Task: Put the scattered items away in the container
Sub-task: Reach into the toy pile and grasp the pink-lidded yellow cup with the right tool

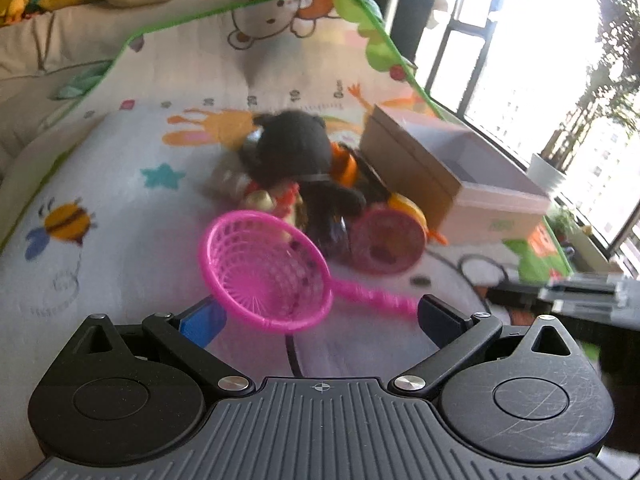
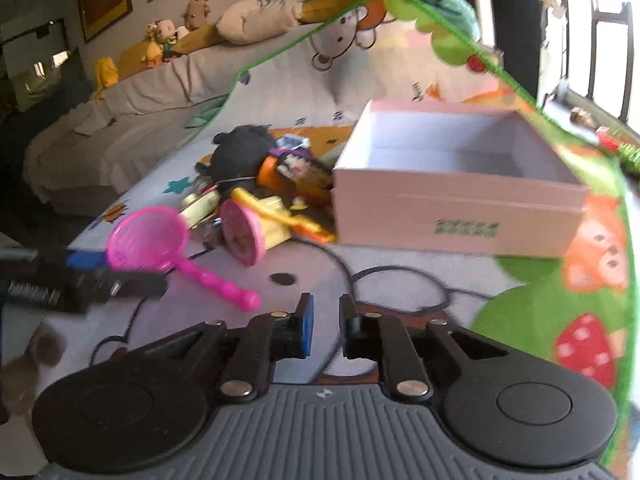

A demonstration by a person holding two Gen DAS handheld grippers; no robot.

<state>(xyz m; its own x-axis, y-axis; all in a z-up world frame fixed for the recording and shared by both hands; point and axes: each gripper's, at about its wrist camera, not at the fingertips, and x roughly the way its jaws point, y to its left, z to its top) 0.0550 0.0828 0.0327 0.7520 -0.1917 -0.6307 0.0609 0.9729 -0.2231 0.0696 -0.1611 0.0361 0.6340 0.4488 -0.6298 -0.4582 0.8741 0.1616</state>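
Gaping wide in the left wrist view, the left tool grips nothing; the pink plastic mesh scoop net lies between its fingers on the cartoon-printed play mat. From the right wrist view, the right tool is closed and empty, short of the pink open cardboard box beside the toy pile.

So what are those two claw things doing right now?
Left gripper: fingers wide open, empty, the pink net lying between them.
Right gripper: fingers nearly shut, holding nothing.
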